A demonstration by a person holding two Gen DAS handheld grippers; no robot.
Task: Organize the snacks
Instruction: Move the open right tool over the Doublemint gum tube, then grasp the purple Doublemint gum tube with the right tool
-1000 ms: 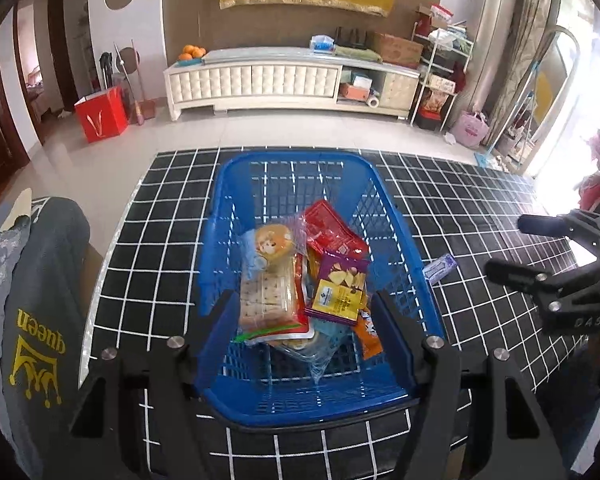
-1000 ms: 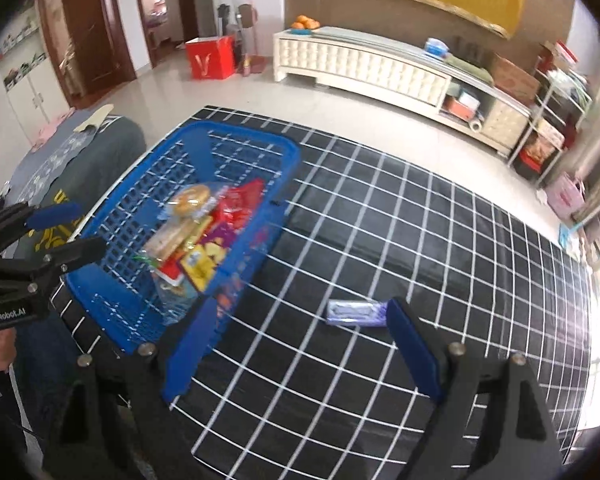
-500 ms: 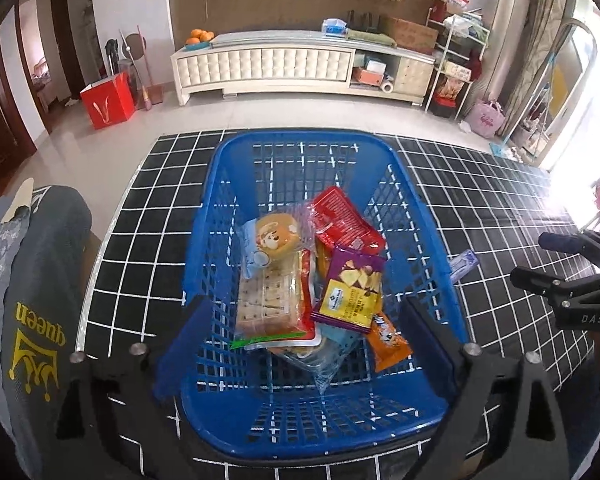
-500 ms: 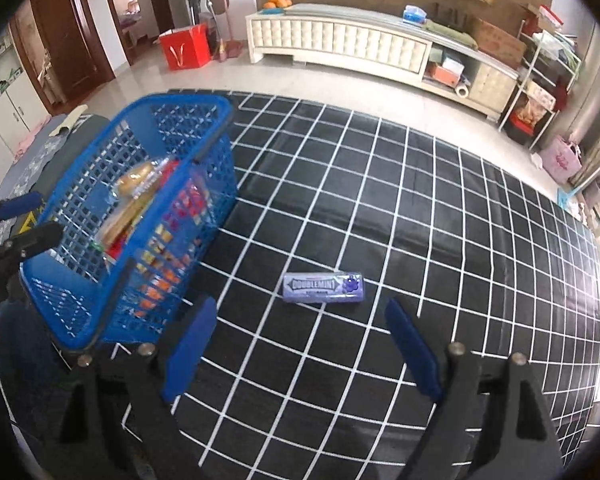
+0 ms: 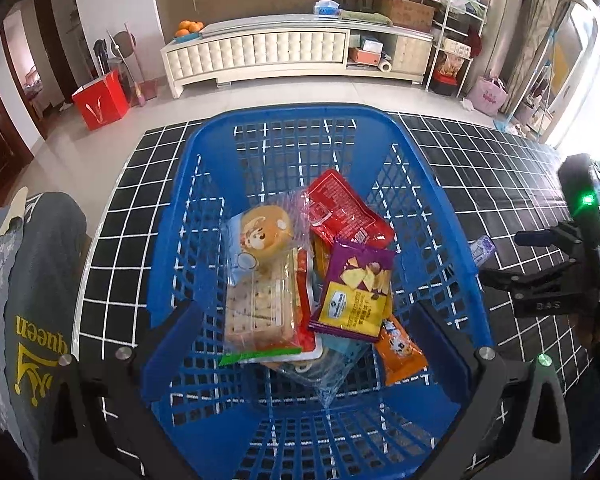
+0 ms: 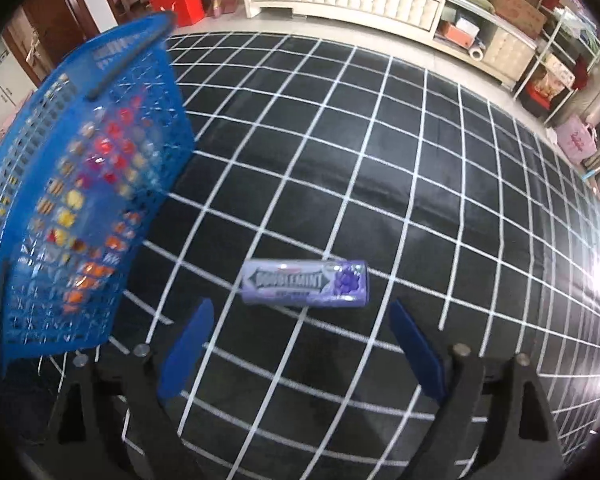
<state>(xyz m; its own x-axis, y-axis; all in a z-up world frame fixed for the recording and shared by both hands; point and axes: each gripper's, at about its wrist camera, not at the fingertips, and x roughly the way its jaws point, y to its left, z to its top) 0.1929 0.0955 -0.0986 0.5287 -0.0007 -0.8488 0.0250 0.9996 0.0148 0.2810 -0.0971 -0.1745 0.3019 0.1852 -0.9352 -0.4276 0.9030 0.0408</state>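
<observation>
Beneath the left gripper [image 5: 304, 344], spread wide and empty, snack packets [image 5: 320, 280] are lying in a blue basket [image 5: 204, 184]. Right view: the right gripper [image 6: 300, 344], fingers apart, is hovering near a purple gum pack [image 6: 305, 282] lying on the checked mat [image 6: 420, 160], right of the basket.

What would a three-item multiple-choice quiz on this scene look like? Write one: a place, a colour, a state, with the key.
1. Where does the gum pack lie?
A. in the basket
B. on the gridded mat
C. in a gripper

2. What colour is the basket?
A. blue
B. red
C. white

3. How is the right gripper?
A. shut on the gum
B. shut, empty
C. open

Key: B, the pack lies flat on the mat beside the basket; A, its rim and mesh are blue; C, its blue fingers stand apart, short of the pack.
</observation>
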